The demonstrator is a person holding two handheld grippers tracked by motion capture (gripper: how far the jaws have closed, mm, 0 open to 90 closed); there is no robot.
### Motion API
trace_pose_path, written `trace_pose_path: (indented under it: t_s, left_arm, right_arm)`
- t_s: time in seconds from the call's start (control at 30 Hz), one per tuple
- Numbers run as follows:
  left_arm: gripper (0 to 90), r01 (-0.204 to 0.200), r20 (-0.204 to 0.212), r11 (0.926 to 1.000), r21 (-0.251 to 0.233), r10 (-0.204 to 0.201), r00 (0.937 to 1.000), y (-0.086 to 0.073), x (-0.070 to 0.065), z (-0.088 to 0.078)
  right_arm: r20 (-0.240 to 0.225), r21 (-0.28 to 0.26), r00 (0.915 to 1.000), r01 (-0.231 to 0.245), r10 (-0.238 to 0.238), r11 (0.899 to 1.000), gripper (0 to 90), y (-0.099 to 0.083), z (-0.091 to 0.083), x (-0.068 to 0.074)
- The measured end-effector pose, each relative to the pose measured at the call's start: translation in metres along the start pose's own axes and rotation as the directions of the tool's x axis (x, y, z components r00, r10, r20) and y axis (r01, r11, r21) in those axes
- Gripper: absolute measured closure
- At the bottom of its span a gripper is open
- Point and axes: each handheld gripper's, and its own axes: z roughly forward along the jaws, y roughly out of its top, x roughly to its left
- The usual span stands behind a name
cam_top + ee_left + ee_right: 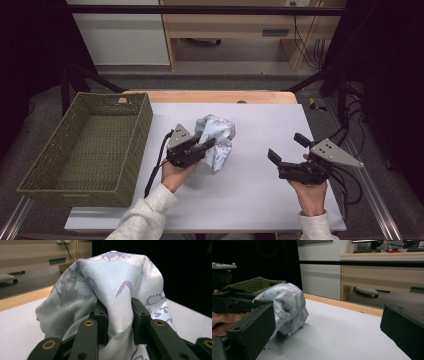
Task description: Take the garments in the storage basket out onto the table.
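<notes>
The left gripper (206, 146) has its pads clamped on a fold of the pale floral cloth (217, 140), which stands bunched on the white table sheet (260, 195) just right of the green woven basket (90, 145). The right gripper (289, 150) hangs over the sheet well apart from the cloth, farther from the basket, its fingers spread wide with nothing between them.

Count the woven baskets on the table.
1: the olive-green woven rectangular basket stands at the table's left edge, beside the left gripper, which clamps the pale floral crumpled cloth.
</notes>
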Motion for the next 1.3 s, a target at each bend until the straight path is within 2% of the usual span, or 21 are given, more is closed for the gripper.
trace_pose_path:
  t_s: [0.2,0.3,0.37,0.47,0.53,0.6,0.77,0.97,1.23,1.3]
  left_arm:
    - [67.9,0.000,0.000,0.9981,0.062,0.000,1.0000,-0.011,0.000,0.010]
    - [63.9,-0.002,0.006,0.9957,0.093,0.002,1.0000,-0.014,-0.002,0.013]
    - [58.0,-0.006,0.010,0.9955,0.094,0.005,0.9999,-0.014,-0.003,0.013]
    - [47.6,-0.027,0.007,0.9982,0.053,0.027,0.9996,-0.011,-0.007,0.008]
    - [38.8,-0.026,0.006,0.9995,0.018,0.025,0.9997,-0.007,-0.009,0.003]
    - [29.6,-0.025,0.012,0.9997,0.003,0.025,0.9996,-0.001,-0.010,-0.001]
    - [13.6,-0.014,0.014,0.9998,-0.017,0.015,0.9998,0.014,-0.007,-0.013]
    - [9.0,0.001,0.019,0.9989,-0.046,0.000,0.9998,0.024,0.002,-0.031]
    - [5.3,-0.008,0.015,0.9977,-0.068,0.009,0.9999,0.031,0.009,-0.055]
    - [4.6,-0.015,0.002,0.9973,-0.072,0.015,0.9999,0.031,0.010,-0.062]
  right_arm:
    - [0.001,0.000,1.0000,0.001,-0.001,1.000,0.4,0.000,-0.001,0.000]
    - [0.000,-0.005,1.0000,-0.004,0.004,1.000,0.4,0.001,-0.001,0.000]
    - [-0.001,-0.005,1.0000,-0.004,0.004,1.000,0.3,0.001,-0.002,0.000]
    - [0.001,-0.004,1.0000,-0.003,0.003,1.000,0.3,0.001,-0.003,0.000]
    - [0.004,-0.008,1.0000,-0.004,0.004,1.000,0.3,0.001,-0.003,0.000]
    - [0.004,-0.008,1.0000,-0.001,0.001,1.000,0.3,0.001,-0.004,0.000]
    - [0.000,-0.006,0.9999,-0.013,0.013,1.000,0.3,0.001,-0.003,0.001]
    - [0.001,-0.008,1.0000,-0.005,0.005,1.000,0.3,0.001,-0.004,0.001]
    - [0.003,-0.009,0.9999,-0.011,0.011,1.000,0.3,0.001,-0.005,0.000]
    - [0.006,-0.007,0.9999,-0.011,0.011,1.000,0.3,0.001,-0.004,0.000]
